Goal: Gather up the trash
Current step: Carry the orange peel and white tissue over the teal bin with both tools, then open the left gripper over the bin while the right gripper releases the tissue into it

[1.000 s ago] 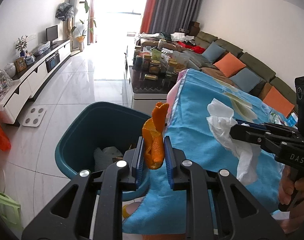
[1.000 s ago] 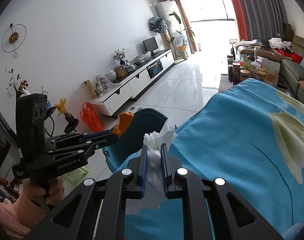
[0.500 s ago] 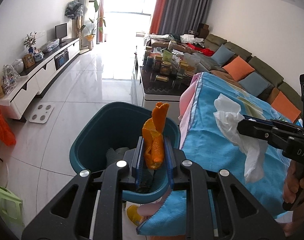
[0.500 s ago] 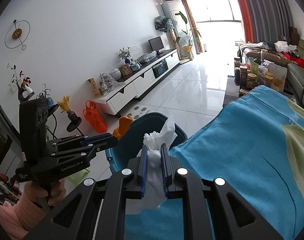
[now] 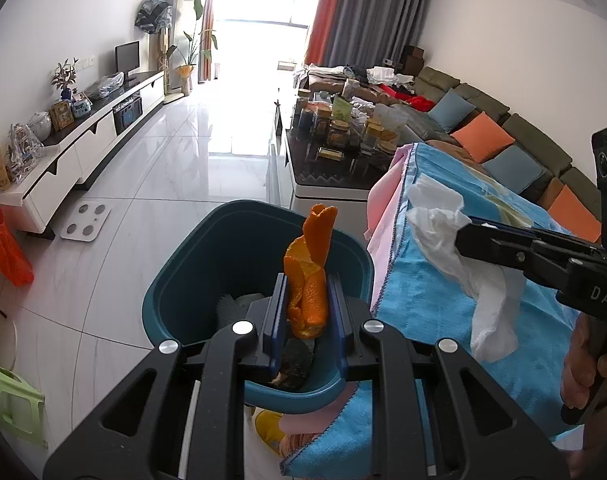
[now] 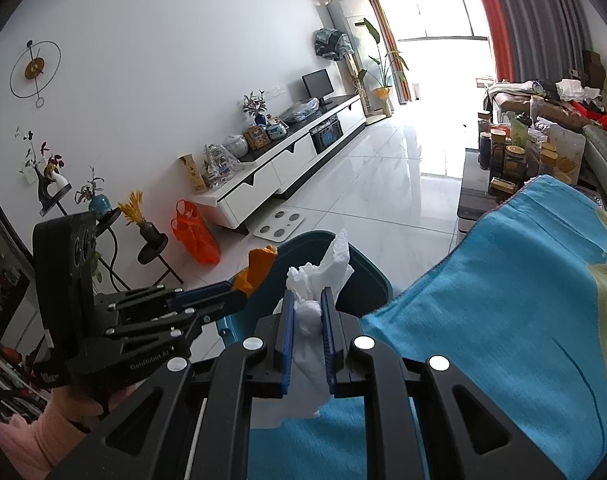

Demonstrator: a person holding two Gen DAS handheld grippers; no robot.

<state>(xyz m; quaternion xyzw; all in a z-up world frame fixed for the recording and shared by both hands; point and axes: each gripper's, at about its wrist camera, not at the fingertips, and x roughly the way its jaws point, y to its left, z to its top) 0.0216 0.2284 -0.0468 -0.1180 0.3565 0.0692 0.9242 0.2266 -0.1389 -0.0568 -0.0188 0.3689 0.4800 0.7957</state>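
Note:
My left gripper [image 5: 306,286] is shut on a curled orange peel [image 5: 309,276] and hangs over the teal trash bin [image 5: 175,280], which holds some grey and dark scraps. My right gripper [image 6: 306,300] is shut on a crumpled white tissue [image 6: 317,276] above the blue cloth's edge, with the bin [image 6: 367,280] just beyond it. In the left wrist view the right gripper [image 5: 463,240] reaches in from the right with the tissue [image 5: 443,232] dangling. In the right wrist view the left gripper [image 6: 239,294] shows at the left with the peel [image 6: 259,266].
A table under a blue cloth [image 5: 443,292] stands right of the bin, with a pink cloth [image 5: 379,216] beneath. A crowded coffee table [image 5: 343,148] and sofa [image 5: 503,136] lie beyond. An orange bag [image 5: 3,248], scale [image 5: 85,222] and green stool [image 5: 7,400] sit on the tiled floor.
Both views have shifted toward the bin: the peel now hangs over its opening, and the tissue has come from over the cloth to its edge by the bin. Both grips are unchanged.

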